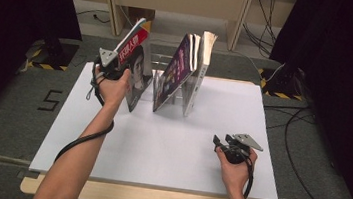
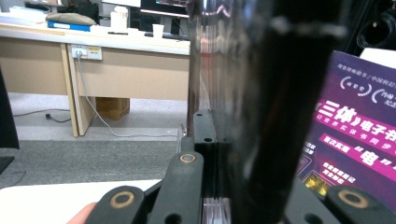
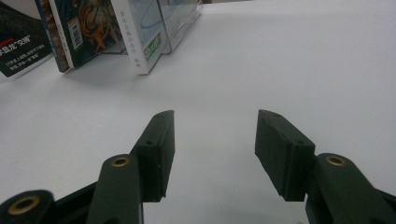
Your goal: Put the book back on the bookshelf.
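Magazine (image 1: 136,70) edge in left claw (image 1: 124,59)

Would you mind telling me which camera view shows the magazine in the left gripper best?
The high view: the whole tilted magazine shows, clamped by the left gripper. The left gripper view gives a dark close-up blur; the right gripper view catches a cover corner.

White-topped bench (image 1: 169,149) carries clear book rack (image 1: 193,89) w/ leaning books (image 1: 180,67), just right of left gripper (image 1: 113,64).

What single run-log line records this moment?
left gripper: shut on magazine | magazine: tilted beside purple book | right gripper: open, empty, over white board
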The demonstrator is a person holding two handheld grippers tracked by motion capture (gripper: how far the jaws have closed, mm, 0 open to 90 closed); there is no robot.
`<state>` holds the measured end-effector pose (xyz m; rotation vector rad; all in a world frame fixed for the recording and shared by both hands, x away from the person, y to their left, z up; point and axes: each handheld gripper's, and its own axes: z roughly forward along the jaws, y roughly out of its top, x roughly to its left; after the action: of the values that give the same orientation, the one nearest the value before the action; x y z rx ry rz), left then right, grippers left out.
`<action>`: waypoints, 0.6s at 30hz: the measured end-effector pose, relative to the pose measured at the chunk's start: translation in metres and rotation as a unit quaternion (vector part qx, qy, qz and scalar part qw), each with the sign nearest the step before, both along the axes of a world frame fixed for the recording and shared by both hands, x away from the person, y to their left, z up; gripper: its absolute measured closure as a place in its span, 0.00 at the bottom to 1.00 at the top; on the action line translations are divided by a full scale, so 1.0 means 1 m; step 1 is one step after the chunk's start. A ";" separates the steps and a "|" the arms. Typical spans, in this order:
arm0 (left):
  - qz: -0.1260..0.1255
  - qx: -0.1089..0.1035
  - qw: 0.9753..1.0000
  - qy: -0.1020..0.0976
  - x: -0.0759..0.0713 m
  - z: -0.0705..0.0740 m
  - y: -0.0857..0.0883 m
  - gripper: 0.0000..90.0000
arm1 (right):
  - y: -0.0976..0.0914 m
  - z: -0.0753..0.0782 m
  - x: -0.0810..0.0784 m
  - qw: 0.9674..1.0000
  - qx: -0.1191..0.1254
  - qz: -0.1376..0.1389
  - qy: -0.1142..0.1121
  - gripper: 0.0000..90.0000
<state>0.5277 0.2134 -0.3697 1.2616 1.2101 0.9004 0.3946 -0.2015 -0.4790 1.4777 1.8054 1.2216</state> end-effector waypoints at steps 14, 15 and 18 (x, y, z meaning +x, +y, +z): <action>-0.006 -0.006 1.000 0.002 -0.003 -0.002 0.003 0.87 | 0.000 0.001 0.000 1.000 -0.001 0.000 0.000 0.54; -0.007 -0.007 1.000 0.004 -0.003 -0.002 0.004 0.87 | 0.000 0.001 0.000 1.000 -0.001 0.000 0.000 0.54; -0.012 -0.019 1.000 0.009 -0.004 0.000 0.006 0.80 | 0.000 0.001 0.000 1.000 0.000 0.000 -0.001 0.54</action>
<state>0.5236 0.2195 -0.3699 1.2533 1.2176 0.8466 0.3942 -0.2015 -0.4781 1.4754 1.8044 1.2227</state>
